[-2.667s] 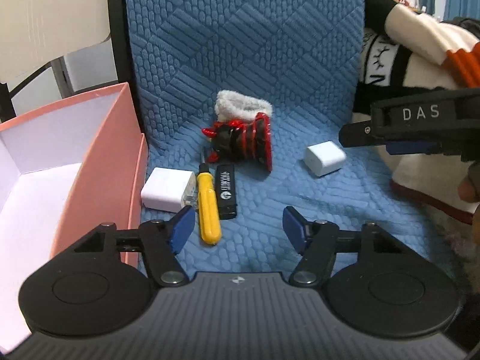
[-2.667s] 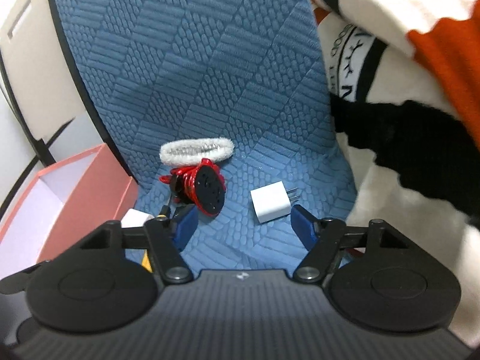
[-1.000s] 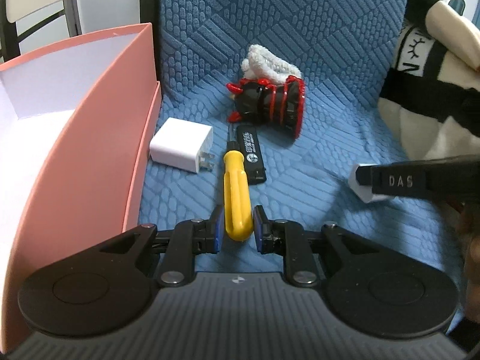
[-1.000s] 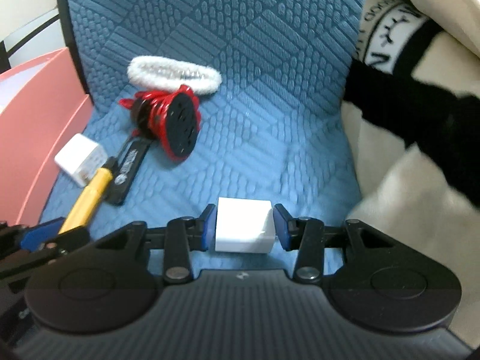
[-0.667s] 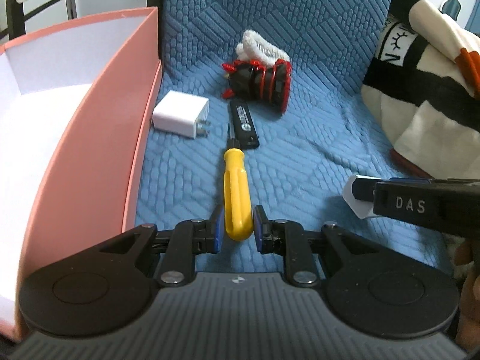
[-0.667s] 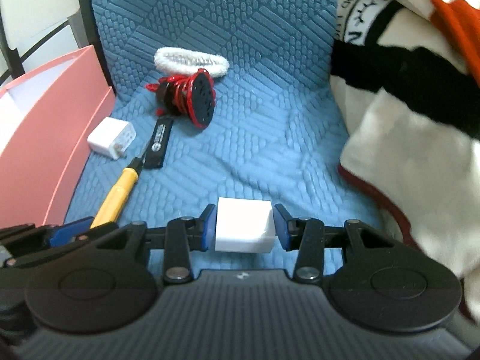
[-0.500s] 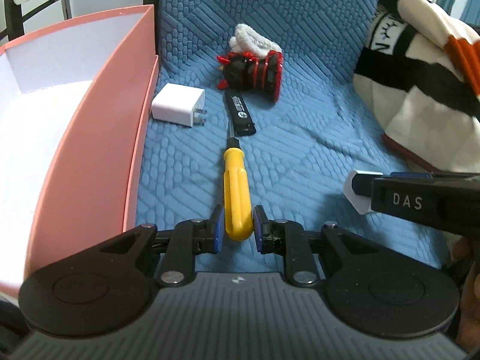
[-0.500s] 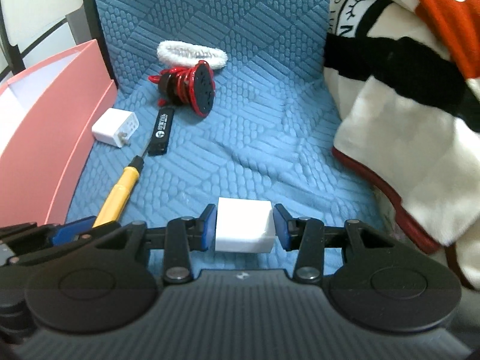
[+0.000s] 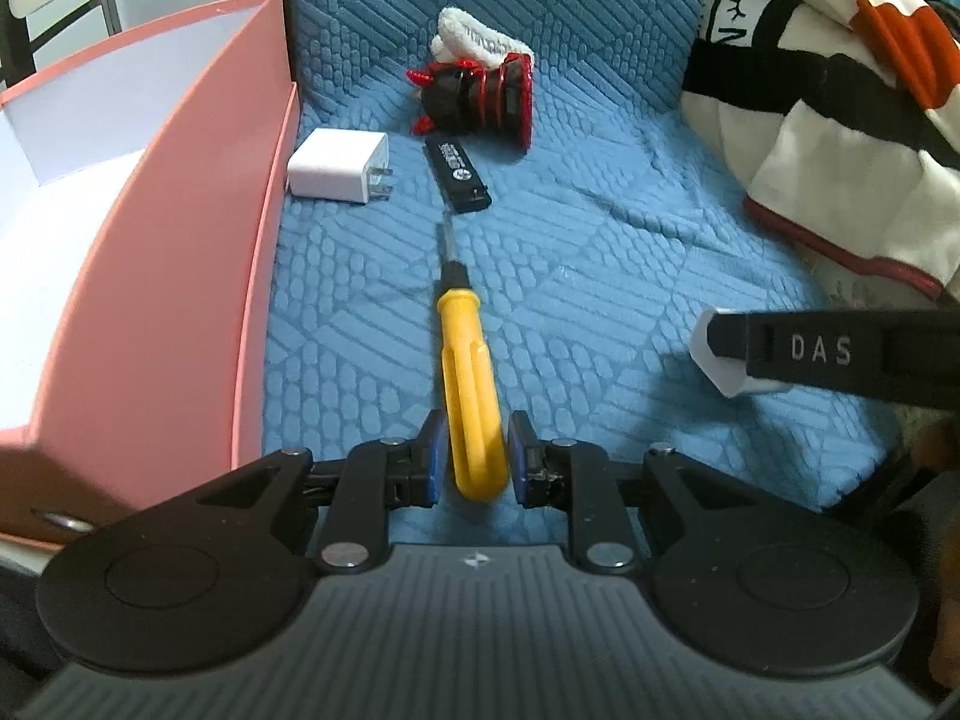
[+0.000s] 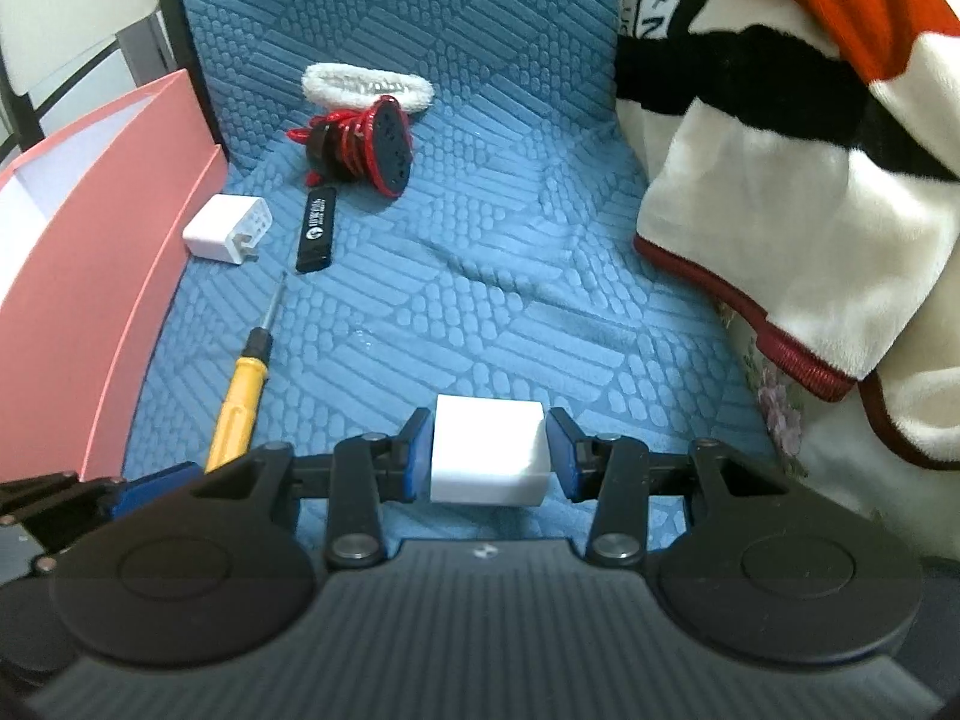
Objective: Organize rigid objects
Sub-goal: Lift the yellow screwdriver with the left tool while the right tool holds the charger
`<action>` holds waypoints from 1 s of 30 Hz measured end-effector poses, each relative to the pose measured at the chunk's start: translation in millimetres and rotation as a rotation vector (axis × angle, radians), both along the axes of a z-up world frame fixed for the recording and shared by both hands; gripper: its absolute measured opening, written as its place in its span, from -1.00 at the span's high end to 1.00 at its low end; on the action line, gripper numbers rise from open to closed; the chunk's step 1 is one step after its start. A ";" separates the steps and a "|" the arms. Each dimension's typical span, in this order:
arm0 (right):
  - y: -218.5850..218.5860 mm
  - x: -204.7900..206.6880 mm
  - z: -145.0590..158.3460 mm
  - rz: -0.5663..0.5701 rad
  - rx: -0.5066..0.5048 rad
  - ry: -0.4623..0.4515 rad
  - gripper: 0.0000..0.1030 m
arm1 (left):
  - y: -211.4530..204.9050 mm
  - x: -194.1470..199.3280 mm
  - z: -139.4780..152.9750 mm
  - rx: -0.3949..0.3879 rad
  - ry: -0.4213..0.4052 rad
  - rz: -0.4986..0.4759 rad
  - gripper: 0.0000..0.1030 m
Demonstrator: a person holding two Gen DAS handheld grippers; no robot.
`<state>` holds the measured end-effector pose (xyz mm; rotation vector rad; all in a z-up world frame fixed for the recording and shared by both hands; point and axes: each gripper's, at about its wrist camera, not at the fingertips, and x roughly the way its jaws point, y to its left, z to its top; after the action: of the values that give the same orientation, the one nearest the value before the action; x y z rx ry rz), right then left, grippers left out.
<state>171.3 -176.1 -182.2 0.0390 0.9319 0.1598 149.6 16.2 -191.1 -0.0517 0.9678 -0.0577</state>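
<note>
Both tools draw back from the clutter at 12 o'clock: left tool [image 9: 477, 459] loosening around the screwdriver [image 9: 470, 384], right tool [image 10: 489, 453] pinching the white charger [image 10: 487, 450], both bound for the pink box [image 9: 198, 276].

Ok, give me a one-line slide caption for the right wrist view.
Right gripper clamps a white charger block above the blue quilted cushion; yellow screwdriver and pink box at left.

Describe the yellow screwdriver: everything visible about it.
The screwdriver has a fluted yellow handle that looks plastic, a black collar and a thin metal shaft. It lies pointing away from the left gripper, its tip close to the black USB stick. The handle's butt sits between the blue pads, whose jaws are opening; small gaps show on both sides. The rest stretches out over the blue quilted cover.
</note>
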 end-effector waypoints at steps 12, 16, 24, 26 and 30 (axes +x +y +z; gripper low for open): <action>-3.1 1.2 -11.2 0.006 0.029 0.016 0.14 | -12.8 26.5 -14.9 0.062 -0.055 0.012 0.15; -7.2 2.8 -12.3 0.010 0.053 0.014 0.14 | -14.2 33.6 -15.9 0.086 -0.068 0.033 0.44; -11.4 2.7 -12.7 0.021 0.085 0.012 0.14 | -14.3 40.7 -12.2 0.132 -0.038 0.035 0.58; -12.6 3.5 -12.3 0.022 0.095 0.013 0.14 | -14.1 40.5 -9.3 0.122 -0.031 0.024 0.58; -16.8 7.0 -10.6 0.018 0.135 0.019 0.14 | -13.7 37.9 -3.6 0.104 -0.046 0.014 0.58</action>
<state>178.2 -192.9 -192.8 0.1567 0.9393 0.2393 187.5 2.5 -194.8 0.0381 0.9229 0.0040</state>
